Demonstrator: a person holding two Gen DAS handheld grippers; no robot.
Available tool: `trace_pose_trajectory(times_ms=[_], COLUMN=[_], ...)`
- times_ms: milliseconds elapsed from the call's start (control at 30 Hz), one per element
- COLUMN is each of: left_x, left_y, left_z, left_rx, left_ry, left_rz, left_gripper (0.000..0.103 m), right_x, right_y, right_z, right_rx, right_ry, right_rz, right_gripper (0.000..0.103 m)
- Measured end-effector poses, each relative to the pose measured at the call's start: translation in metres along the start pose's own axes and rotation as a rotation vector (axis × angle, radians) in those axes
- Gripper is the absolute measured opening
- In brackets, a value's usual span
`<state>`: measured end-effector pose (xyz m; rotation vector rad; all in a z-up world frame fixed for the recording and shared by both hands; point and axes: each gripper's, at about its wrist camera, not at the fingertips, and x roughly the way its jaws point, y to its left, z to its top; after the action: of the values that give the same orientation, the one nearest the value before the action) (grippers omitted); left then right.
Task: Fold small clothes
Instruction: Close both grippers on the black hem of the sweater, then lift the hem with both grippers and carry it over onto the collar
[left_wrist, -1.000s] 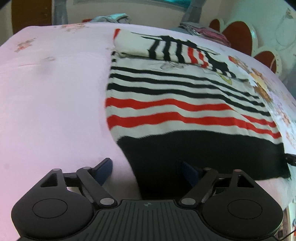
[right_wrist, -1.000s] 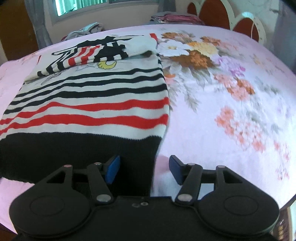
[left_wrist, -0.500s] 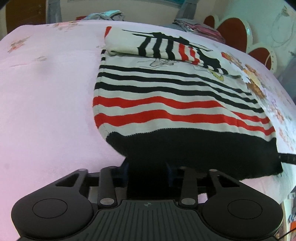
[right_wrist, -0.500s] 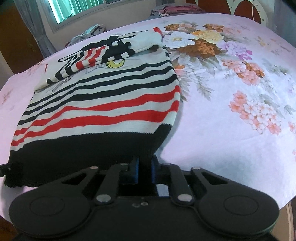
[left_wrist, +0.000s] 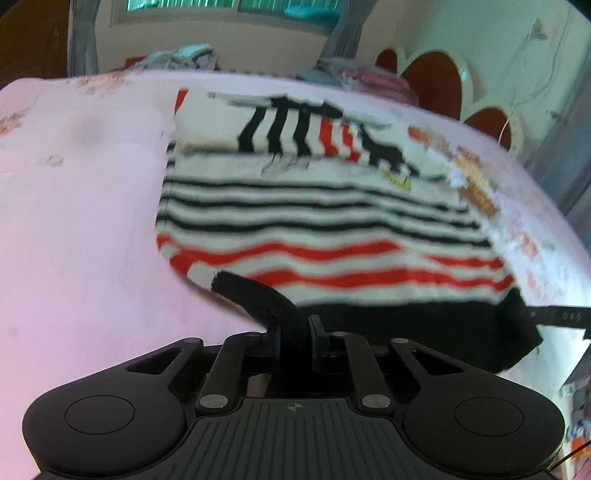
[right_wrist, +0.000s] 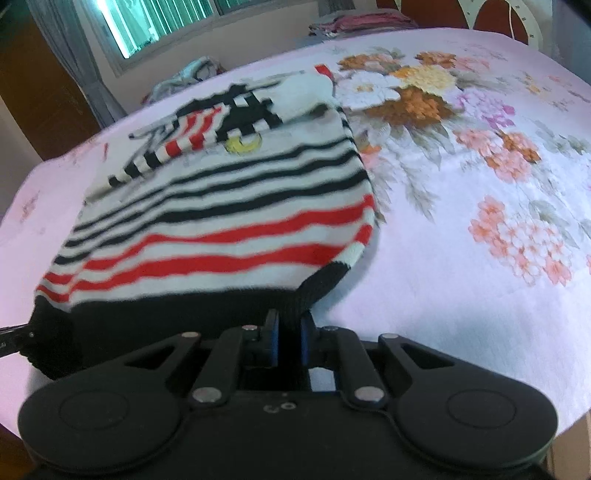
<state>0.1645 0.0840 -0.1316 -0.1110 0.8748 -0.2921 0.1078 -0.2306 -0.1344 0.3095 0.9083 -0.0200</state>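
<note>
Pink floral bedsheet (right_wrist: 461, 288), striped sweater (left_wrist: 314, 225), left gripper (left_wrist: 293, 341) jaws just clamped on black hem, right gripper (right_wrist: 288, 338) likewise

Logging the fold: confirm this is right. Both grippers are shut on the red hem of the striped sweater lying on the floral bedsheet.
Wrong on colour: the hem is black, as both wrist views show. The left gripper and right gripper are shut on it, and the striped sweater lies on the floral bedsheet.

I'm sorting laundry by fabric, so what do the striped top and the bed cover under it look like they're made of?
Striped sweater: looks like a soft, matte knit, perhaps cotton or acrylic. The signs are its fuzzy stripe edges and the thick black hem bunching in both grippers.
Bedsheet: looks like thin, smooth woven cloth, cotton or a blend. The flower print lies flat, with faint creases and a slight sheen.
</note>
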Motion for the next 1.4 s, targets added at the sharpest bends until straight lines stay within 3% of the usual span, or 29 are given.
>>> trace_pose_trajectory(times_ms=[333,667,1000,1133,1233,1367,1400], left_x=[0.016,0.079,0.162,0.195,0.214,0.227,0.227], left_y=[0.01,0.022,0.036,0.052,0.054,0.06,0.06], left_z=[0.07,0.167,0.243,0.257,0.263,0.268,0.27], left_rx=[-0.095,-0.126,-0.163,-0.25,-0.24,-0.27,-0.272], left_ry=[-0.097,-0.177,-0.148,-0.088,-0.048,-0.016,-0.022], left_rz=[-0.055,-0.009,0.061,0.07,0.1,0.087,0.087], left_gripper=[0.012,0.012,0.012,0.012,0.012,0.015,0.02], right_x=[0.007,0.063,0.149,0.182,0.199,0.21,0.211], right_y=[-0.002,-0.001,-0.015,-0.026,-0.028,-0.031,-0.033], right_z=[0.073,0.181,0.261,0.279,0.287,0.297,0.301], right_rx=[0.034,0.058,0.164,0.229,0.231,0.237,0.23], right_ry=[-0.106,-0.188,-0.132,-0.073,-0.045,-0.068,-0.084], right_rz=[0.079,0.117,0.152,0.172,0.187,0.162,0.142], right_gripper=[0.01,0.01,0.01,0.01,0.011,0.021,0.023])
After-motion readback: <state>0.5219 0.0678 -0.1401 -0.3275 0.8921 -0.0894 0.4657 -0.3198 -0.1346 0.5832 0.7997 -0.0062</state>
